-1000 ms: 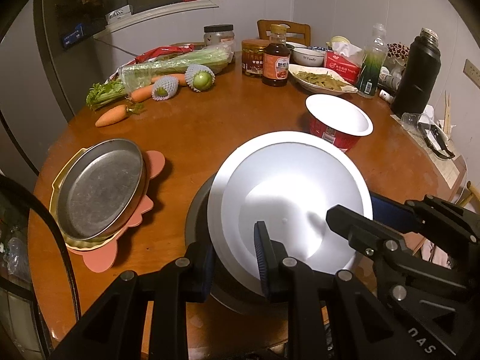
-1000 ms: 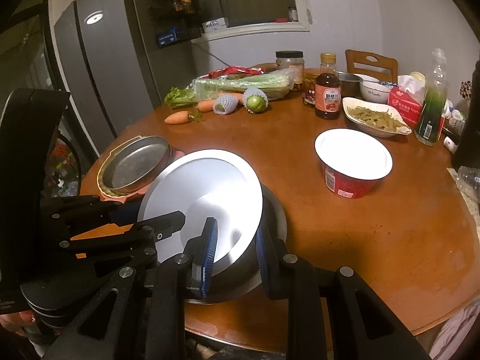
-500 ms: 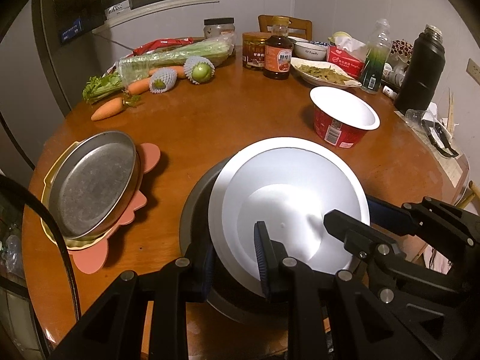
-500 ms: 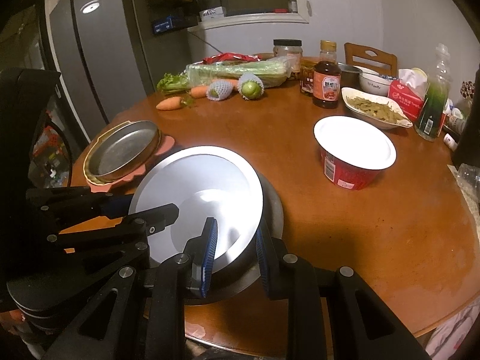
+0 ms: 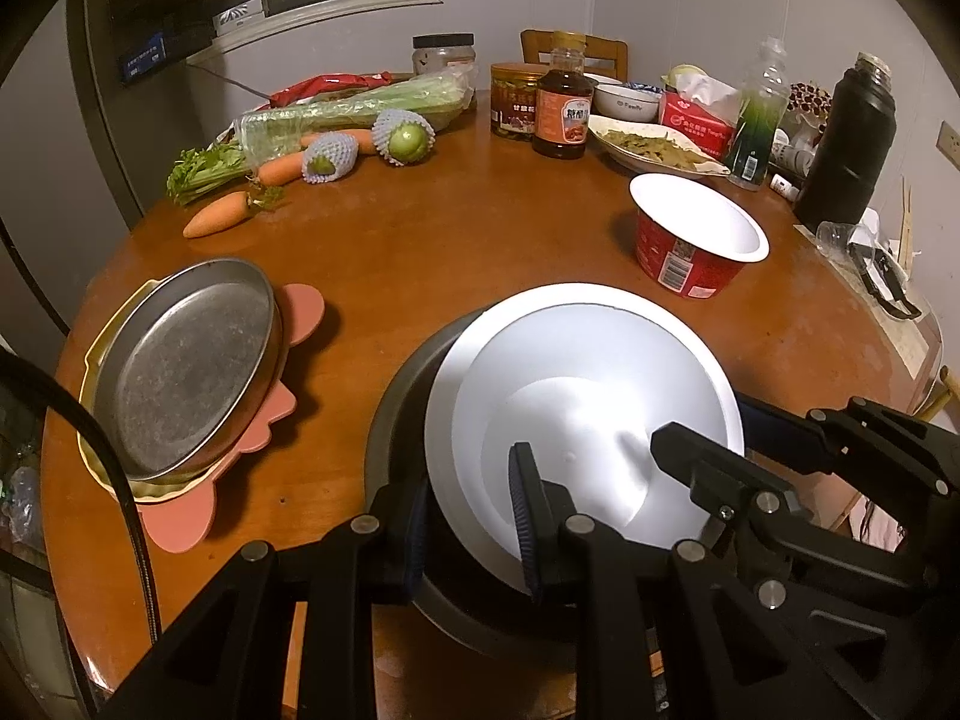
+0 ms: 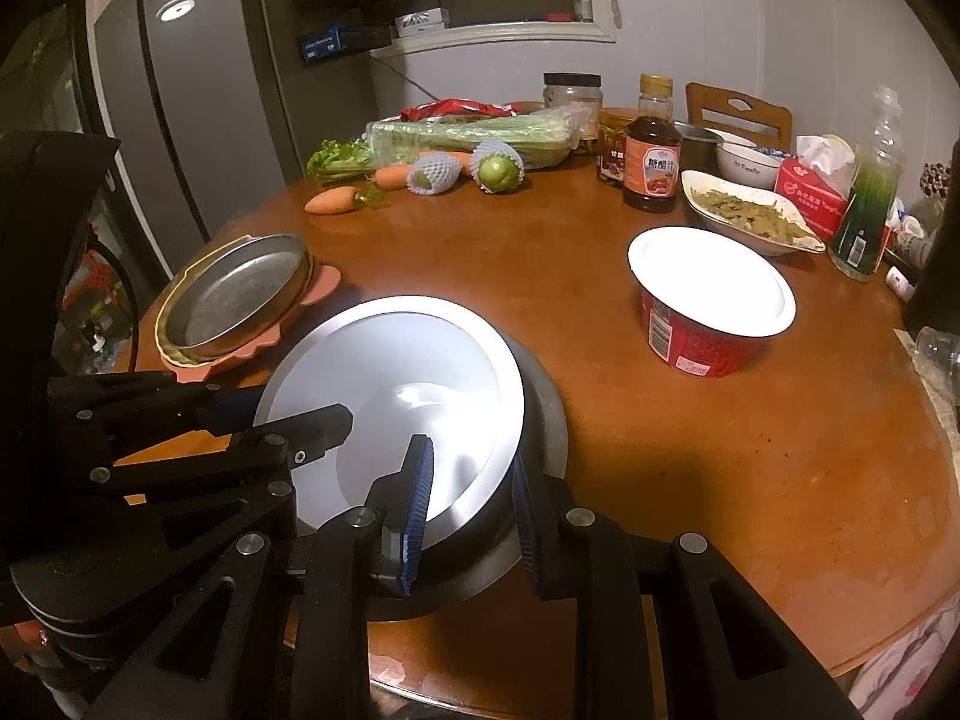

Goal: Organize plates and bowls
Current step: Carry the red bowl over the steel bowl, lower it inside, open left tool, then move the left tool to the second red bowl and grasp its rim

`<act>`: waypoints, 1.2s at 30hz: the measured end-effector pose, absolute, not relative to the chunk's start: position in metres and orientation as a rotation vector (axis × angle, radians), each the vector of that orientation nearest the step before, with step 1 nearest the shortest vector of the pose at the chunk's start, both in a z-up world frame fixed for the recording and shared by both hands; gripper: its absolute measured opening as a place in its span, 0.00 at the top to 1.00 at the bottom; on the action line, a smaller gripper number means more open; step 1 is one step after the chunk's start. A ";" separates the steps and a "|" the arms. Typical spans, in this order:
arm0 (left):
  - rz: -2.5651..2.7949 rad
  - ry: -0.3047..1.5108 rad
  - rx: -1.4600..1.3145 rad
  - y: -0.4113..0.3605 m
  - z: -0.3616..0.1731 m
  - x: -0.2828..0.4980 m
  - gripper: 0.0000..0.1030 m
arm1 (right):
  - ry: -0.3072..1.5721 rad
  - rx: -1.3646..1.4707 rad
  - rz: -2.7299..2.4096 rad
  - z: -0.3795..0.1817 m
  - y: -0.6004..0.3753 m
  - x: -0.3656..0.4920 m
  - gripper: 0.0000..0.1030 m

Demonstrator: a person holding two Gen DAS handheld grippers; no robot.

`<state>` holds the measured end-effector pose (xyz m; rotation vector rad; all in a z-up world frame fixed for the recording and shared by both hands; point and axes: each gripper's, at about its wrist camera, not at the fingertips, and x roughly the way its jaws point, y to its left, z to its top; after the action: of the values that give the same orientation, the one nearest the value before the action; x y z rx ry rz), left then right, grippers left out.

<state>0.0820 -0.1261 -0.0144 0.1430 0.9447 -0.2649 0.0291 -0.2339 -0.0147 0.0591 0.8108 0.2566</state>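
On the left of the round table (image 5: 480,252) a metal pan (image 5: 186,366) sits tilted on a yellow dish and a pink mat (image 5: 240,468). Next comes the white plate (image 5: 582,420), lying tilted in a dark bowl (image 5: 396,420) near the table's front edge. The left gripper (image 5: 474,516) is pinched tight on the plate's near rim, one finger inside and one outside. The right gripper (image 6: 468,498) is pinched on the rim at the plate's other side. Further right stands a red cup (image 5: 690,246).
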 end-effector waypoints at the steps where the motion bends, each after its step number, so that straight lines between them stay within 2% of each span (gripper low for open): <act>1: -0.267 0.944 0.140 -0.125 -0.015 0.082 0.76 | 0.811 0.061 0.256 -0.015 -0.234 0.029 0.73; 9: -0.267 0.945 0.107 -0.120 -0.013 0.084 0.75 | 0.803 0.084 0.253 -0.013 -0.237 0.029 0.68; 21: -0.281 0.912 0.084 -0.114 -0.005 0.080 0.71 | 0.800 0.079 0.218 -0.009 -0.241 0.029 0.66; 24: -0.278 0.900 0.084 -0.114 -0.002 0.079 0.67 | 0.798 0.084 0.213 -0.009 -0.243 0.029 0.66; 26: -0.248 0.875 0.107 -0.114 0.001 0.076 0.54 | 0.797 0.085 0.207 -0.008 -0.243 0.028 0.65; 27: -0.241 0.863 0.110 -0.113 0.004 0.075 0.52 | 0.796 0.085 0.207 -0.007 -0.243 0.028 0.65; 36: -0.229 0.816 0.109 -0.110 0.020 0.069 0.48 | 0.752 0.087 0.215 0.007 -0.246 0.020 0.65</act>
<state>0.0691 -0.1099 0.0197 0.1090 0.8164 -0.2286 0.0195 -0.2463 0.0065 0.0874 0.7521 0.2151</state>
